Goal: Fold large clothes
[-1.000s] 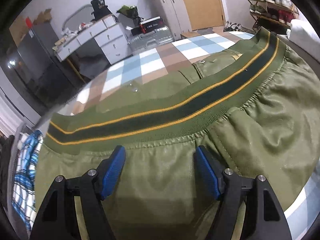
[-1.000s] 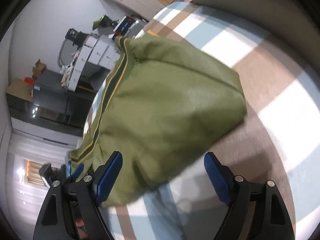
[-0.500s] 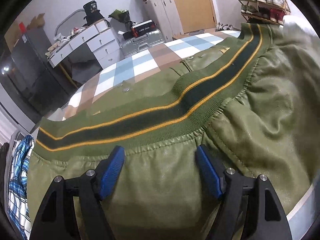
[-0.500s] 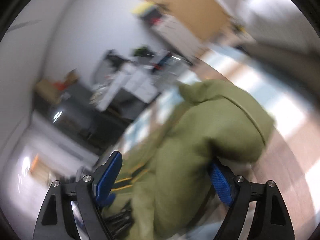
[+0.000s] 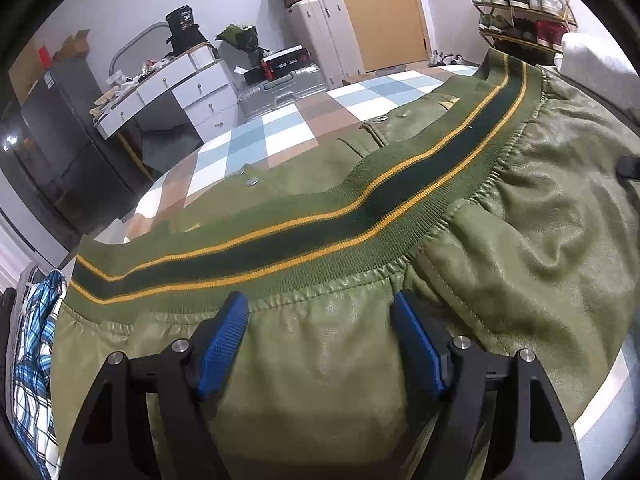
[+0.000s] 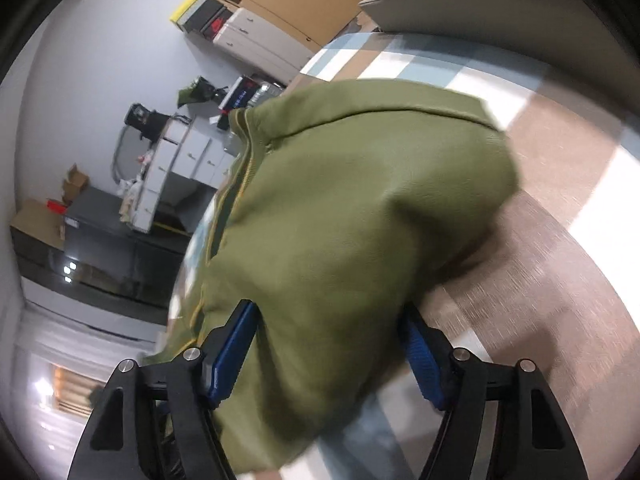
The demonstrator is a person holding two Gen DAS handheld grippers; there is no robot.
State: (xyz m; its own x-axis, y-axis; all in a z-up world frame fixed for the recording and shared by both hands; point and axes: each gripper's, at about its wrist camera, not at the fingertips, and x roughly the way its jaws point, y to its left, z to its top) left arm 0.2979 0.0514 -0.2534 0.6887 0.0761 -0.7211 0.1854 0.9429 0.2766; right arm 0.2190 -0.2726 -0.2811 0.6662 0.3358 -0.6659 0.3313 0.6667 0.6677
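Note:
An olive green jacket with a ribbed band striped dark green and yellow lies on a checked cloth. My left gripper is open, its blue pads resting on the jacket just below the band. In the right wrist view the jacket bulges up in a thick fold. My right gripper is open with the jacket's near edge lying between its pads. This view is blurred.
A white dresser, grey cabinet, suitcases and a shoe rack stand beyond the checked surface. A blue plaid cloth hangs at the left edge. The checked cloth runs on right of the jacket.
My right gripper has moved in onto the jacket's edge, and the fabric now sits between its pads, pushed up into a bulge. The left gripper has hardly moved.

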